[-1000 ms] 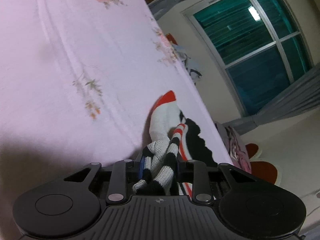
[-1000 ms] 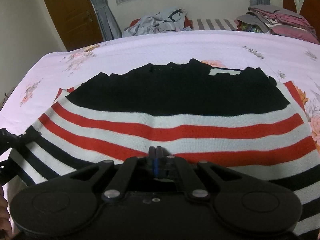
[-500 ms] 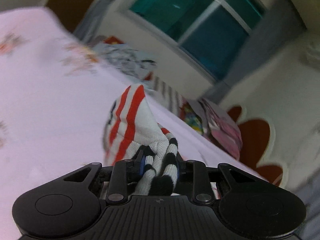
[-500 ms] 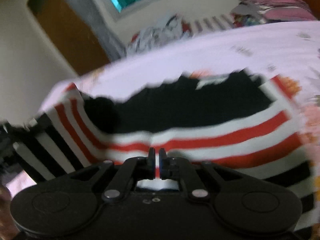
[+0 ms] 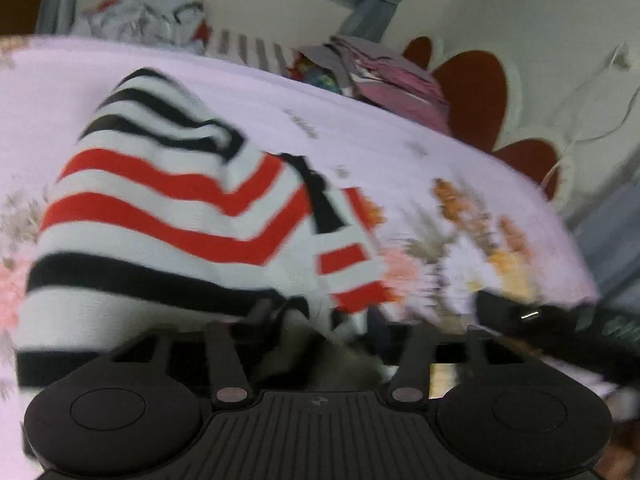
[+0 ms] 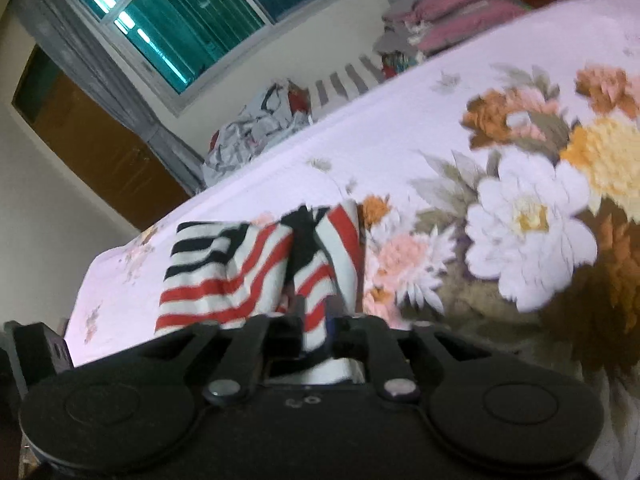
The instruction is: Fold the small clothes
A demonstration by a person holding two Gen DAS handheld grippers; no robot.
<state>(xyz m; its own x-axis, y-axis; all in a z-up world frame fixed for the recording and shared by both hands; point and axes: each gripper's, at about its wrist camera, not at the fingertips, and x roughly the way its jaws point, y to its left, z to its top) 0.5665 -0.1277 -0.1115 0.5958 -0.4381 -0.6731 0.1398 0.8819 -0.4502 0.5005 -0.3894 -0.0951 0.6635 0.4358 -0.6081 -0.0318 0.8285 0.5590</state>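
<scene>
Striped sweater [image 5: 168, 216] now folded over, both grippers' jaws just opening, cloth between.

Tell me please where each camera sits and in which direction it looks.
Left wrist: sits on the left gripper, looks along its fingers over the folded red, white and black striped knit sweater on the pink floral bedsheet; jaws just opening.
Right wrist: sits on the right gripper, looks across the bed toward the teal window; jaws just opening.
Shared: sweater, bedsheet.
</scene>
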